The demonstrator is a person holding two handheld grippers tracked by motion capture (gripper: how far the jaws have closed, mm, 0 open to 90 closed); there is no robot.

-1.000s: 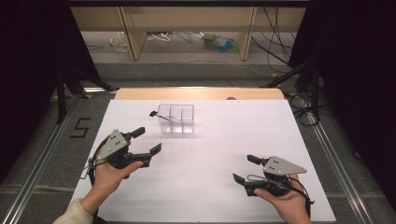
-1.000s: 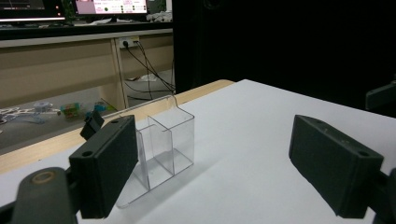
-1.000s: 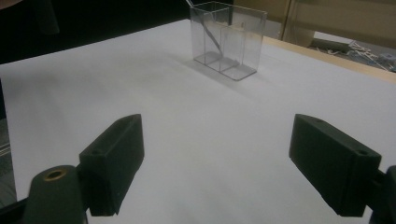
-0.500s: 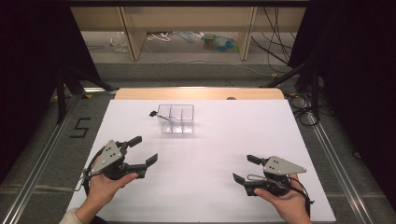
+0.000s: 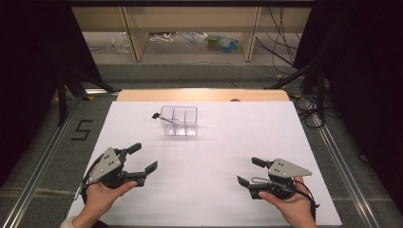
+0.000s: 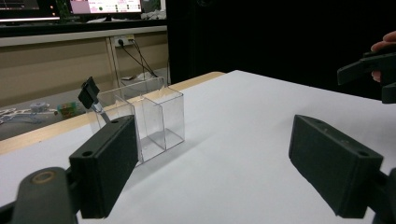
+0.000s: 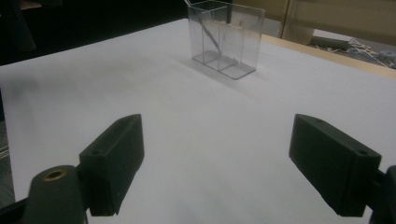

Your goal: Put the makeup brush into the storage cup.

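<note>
Jaws of both the left tool [image 5: 142, 159] and right tool [image 5: 248, 172] gape empty, well short of the clear box [image 5: 179, 120].

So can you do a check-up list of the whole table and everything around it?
Surface: white table top, flat and bare around the things; wooden strip along its far edge.
Job's things: clear plastic box with compartments, upright near the far middle; a thin tool with a black clip end leans out of its left end.
Clutter: nothing seen.
Grippers: left hand-held gripper jaws open, holding nothing; right hand-held gripper jaws open, holding nothing. Both are near the table's front edge, far from the box.
Cables: a cable loops by the right hand; loose cables on the floor beyond the table.
Surroundings: dark curtains at both sides, wooden shelf legs behind, a "5" marked on the floor at left.
</note>
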